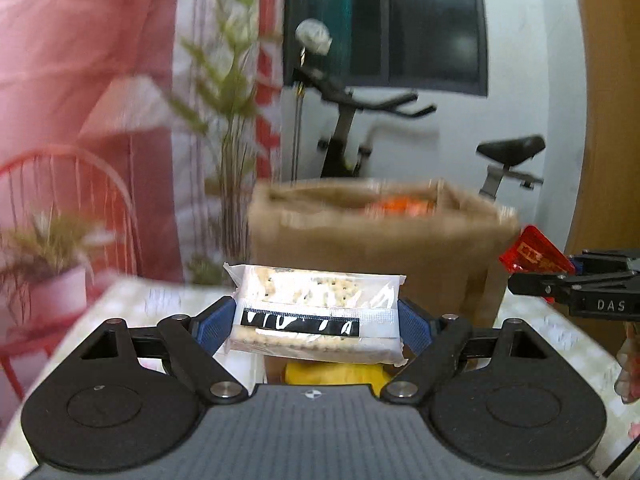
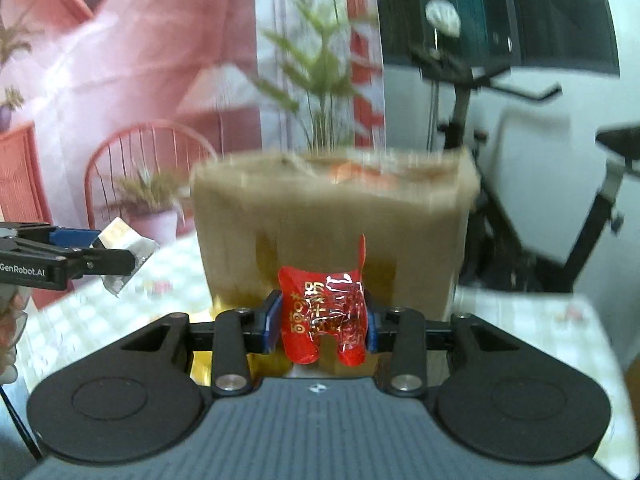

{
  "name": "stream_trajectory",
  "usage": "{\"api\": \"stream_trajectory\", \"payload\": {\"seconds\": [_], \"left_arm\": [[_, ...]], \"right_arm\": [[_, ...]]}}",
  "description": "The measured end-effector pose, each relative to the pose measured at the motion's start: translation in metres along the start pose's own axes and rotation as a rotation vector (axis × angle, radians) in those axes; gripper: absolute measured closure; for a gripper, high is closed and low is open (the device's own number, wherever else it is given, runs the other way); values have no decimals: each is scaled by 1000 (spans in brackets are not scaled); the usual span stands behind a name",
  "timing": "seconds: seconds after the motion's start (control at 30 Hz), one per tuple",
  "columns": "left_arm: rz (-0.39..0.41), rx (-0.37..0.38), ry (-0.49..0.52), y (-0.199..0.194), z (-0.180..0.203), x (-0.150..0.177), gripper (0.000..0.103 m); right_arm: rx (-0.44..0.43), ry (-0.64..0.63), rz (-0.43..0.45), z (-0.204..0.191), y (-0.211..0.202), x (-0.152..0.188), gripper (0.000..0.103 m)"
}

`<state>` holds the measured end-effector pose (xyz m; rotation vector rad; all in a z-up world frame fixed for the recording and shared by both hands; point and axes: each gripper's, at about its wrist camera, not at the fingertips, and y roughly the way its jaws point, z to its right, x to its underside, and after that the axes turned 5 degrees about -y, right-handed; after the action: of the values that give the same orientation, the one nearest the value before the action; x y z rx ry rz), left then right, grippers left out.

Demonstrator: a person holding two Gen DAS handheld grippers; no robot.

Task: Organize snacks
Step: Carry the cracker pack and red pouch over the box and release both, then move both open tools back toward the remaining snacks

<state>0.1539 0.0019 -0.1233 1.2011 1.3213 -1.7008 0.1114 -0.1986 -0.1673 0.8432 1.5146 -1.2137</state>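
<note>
My left gripper [image 1: 316, 322] is shut on a clear-wrapped cracker pack [image 1: 316, 312], held above the table in front of a brown paper bag [image 1: 372, 256]. My right gripper [image 2: 322, 322] is shut on a red foil snack packet [image 2: 324, 312], close before the same bag [image 2: 332, 232]. The bag stands open, with something orange inside [image 1: 404, 206]. In the left wrist view the right gripper [image 1: 516, 270] with the red packet [image 1: 536, 250] shows at the right. In the right wrist view the left gripper [image 2: 120, 256] with the cracker pack [image 2: 124, 248] shows at the left.
A yellow packet [image 1: 340, 374] lies under the left gripper. The table [image 1: 132, 308] has a light checked cloth. A potted plant [image 1: 60, 276] and a red chair [image 2: 148, 148] stand at the left. An exercise bike [image 1: 400, 136] stands behind the bag.
</note>
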Motion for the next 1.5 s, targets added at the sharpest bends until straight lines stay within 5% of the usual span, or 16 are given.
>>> {"api": "stream_trajectory", "payload": {"seconds": [0.23, 0.57, 0.77, 1.23, 1.5], "left_arm": [[48, 38, 37, 43, 16, -60, 15], [-23, 4, -6, 132, 20, -106, 15], [-99, 21, -11, 160, 19, -111, 12], [-131, 26, -80, 104, -15, -104, 12], [-174, 14, -68, 46, -40, -64, 12]], "right_arm": [[65, -95, 32, 21, 32, -61, 62], [131, -105, -55, 67, 117, -96, 60], [86, -34, -82, 84, 135, -99, 31], [21, 47, -26, 64, 73, -100, 30], [6, 100, -12, 24, 33, -72, 30]]}}
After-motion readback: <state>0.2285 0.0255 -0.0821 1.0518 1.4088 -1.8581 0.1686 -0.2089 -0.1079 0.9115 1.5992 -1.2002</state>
